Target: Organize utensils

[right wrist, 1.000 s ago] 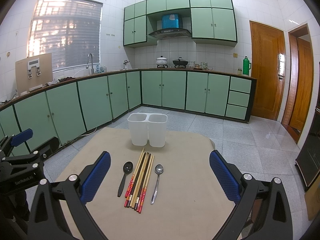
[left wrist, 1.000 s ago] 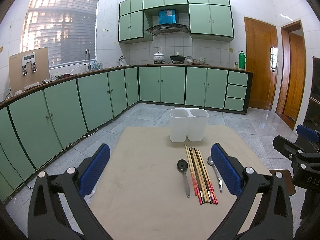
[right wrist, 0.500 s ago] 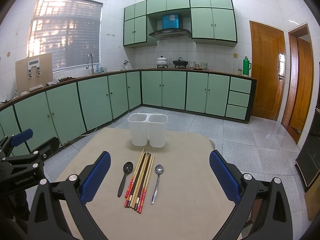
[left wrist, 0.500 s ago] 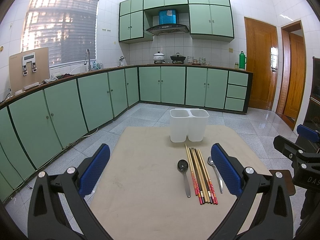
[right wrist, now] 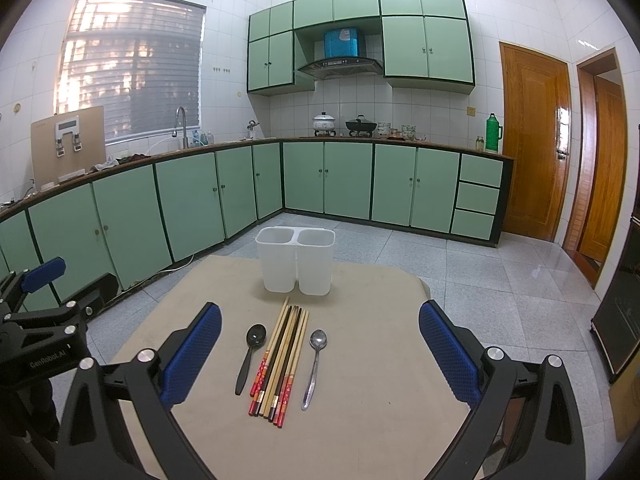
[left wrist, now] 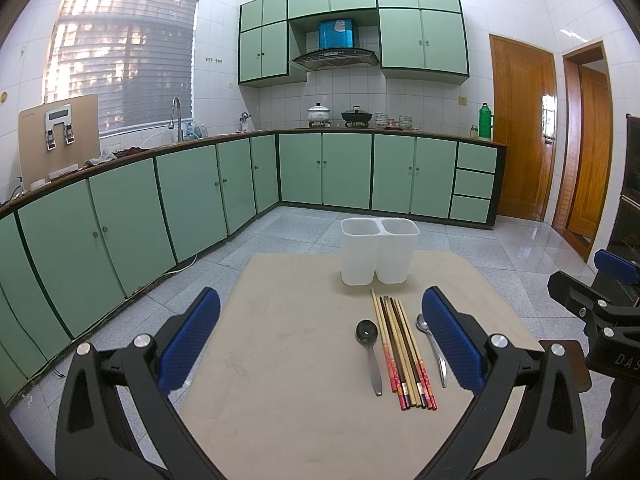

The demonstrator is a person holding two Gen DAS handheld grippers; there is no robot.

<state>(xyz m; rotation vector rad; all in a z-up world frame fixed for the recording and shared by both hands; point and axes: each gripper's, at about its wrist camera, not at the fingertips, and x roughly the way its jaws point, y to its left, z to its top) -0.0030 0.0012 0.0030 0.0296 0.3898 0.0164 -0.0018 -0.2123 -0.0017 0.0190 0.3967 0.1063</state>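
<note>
The left gripper point(left wrist: 320, 336) is held wide open above the near part of the beige table point(left wrist: 288, 408), its blue-padded fingers point(left wrist: 190, 340) spread and touching nothing. The right gripper point(right wrist: 320, 354) is likewise spread wide, nothing being held between its pads. Part of the other tool is seen at the edge of each view; "DAS" can be read on the right one from the left wrist camera, and "GenRobot.AI" on the left one from the right wrist camera.

Between the spread fingers, the utensils are laid flat on the table. A bundle of chopsticks point(right wrist: 282, 360) is set side by side, tips toward the far edge, with red-patterned ends nearest the cameras. A black spoon point(right wrist: 250, 356) is placed just to the left of the bundle and a metal spoon point(right wrist: 315, 364) just to the right, neither touching it.

Beyond the chopstick tips, a white two-compartment holder point(right wrist: 296, 260) stands upright near the far edge of the table. Nothing is seen inside either compartment.

Green cabinets point(right wrist: 348, 180) are seen along the kitchen walls behind.
</note>
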